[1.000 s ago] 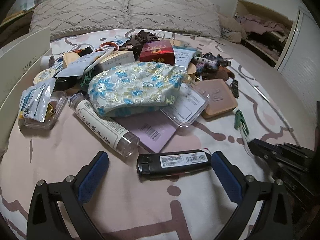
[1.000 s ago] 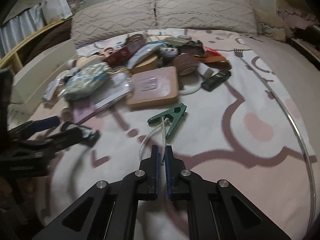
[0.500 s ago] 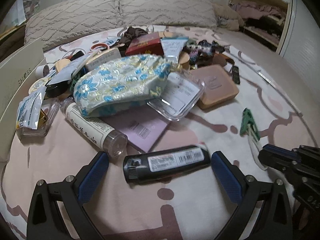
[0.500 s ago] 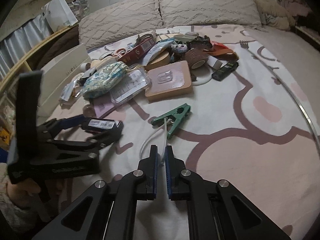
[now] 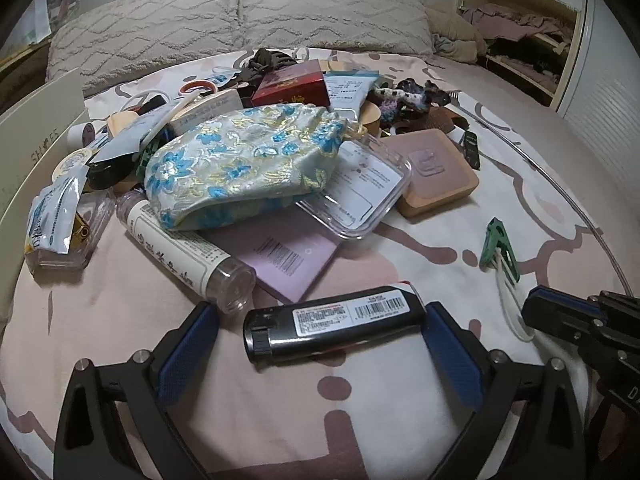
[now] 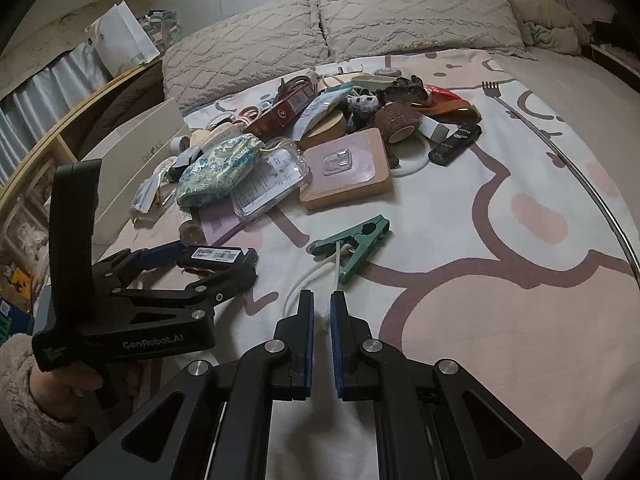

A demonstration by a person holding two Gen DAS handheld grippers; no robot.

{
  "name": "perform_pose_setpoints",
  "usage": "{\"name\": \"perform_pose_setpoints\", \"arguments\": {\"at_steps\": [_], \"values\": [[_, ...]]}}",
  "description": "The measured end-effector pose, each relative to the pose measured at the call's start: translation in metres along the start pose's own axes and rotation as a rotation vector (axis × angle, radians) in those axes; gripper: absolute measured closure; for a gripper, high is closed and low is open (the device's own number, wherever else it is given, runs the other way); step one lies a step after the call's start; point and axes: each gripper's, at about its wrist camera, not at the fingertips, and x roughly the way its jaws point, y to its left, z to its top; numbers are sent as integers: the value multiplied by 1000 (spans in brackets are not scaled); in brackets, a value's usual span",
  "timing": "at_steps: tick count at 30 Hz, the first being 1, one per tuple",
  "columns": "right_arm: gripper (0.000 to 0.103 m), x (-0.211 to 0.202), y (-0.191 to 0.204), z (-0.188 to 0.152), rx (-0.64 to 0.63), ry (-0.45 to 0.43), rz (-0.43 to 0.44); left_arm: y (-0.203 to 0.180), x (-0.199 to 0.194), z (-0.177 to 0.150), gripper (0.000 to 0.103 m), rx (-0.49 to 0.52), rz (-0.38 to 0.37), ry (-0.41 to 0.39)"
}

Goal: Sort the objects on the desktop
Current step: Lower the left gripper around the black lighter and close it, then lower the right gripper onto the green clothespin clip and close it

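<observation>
A black lighter (image 5: 336,320) with a barcode label lies crosswise on the pink patterned bedspread (image 5: 280,408). My left gripper (image 5: 320,314) straddles it and its jaws are closing. The right pad (image 5: 444,344) is at the lighter's end, while the left pad (image 5: 188,348) stands clear of it. The right wrist view shows the same lighter (image 6: 216,255) inside the left gripper (image 6: 216,266). My right gripper (image 6: 322,306) is shut just short of a green clip (image 6: 356,240). The clip's white cord (image 6: 308,276) loops to its tips; I cannot tell if it is pinched.
Beyond the lighter lies a heap: a clear tube (image 5: 184,256), a purple card (image 5: 288,256), a floral pouch (image 5: 244,168), a clear plastic case (image 5: 360,192), a tan block (image 5: 432,176) and a red box (image 5: 292,88). A white box (image 5: 36,152) stands at left, pillows (image 5: 240,20) behind.
The left gripper's jaws have narrowed around the black lighter, which now sits deeper between them. The right gripper stayed shut by the green clip while its view turned toward the left gripper.
</observation>
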Motion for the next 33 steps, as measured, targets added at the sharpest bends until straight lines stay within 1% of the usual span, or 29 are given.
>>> {"name": "perform_pose_setpoints", "arguments": {"at_steps": [4, 5, 8, 10, 14, 17, 20, 22, 24, 26, 27, 30, 33], "values": [[95, -2, -2, 0, 14, -4, 20, 2, -4, -2, 10, 23, -21, 1], [95, -2, -4, 0, 23, -5, 21, 2, -5, -3, 13, 32, -25, 3], [95, -4, -10, 0, 59, -8, 30, 2, -11, -7, 19, 83, -44, 12], [95, -5, -15, 0, 84, -9, 31, 5, -15, -10, 19, 101, -54, 18], [95, -1, -22, -1, 113, 10, 18, 12, -23, -14, 19, 107, -79, 31], [95, 2, -17, -1, 96, 22, 12, 15, -27, -17, 19, 120, -91, 37], [95, 7, -8, 0, 73, 34, 31, 15, -29, -19, 19, 160, -93, 47], [95, 11, 1, -1, 45, 43, 42, 15, -29, -20, 19, 166, -100, 50], [95, 13, 11, -2, 6, 48, 60, 17, -28, -19, 17, 158, -107, 53], [95, 14, 16, -3, -15, 48, 79, 16, -27, -19, 11, 157, -114, 52], [95, 13, 17, -3, -18, 45, 91, 15, -27, -19, 11, 157, -111, 51], [95, 9, 13, -3, 2, 27, 101, 14, -27, -19, 9, 149, -106, 46], [95, 3, 7, -3, 33, -6, 86, 14, -26, -19, 7, 120, -109, 41]]}}
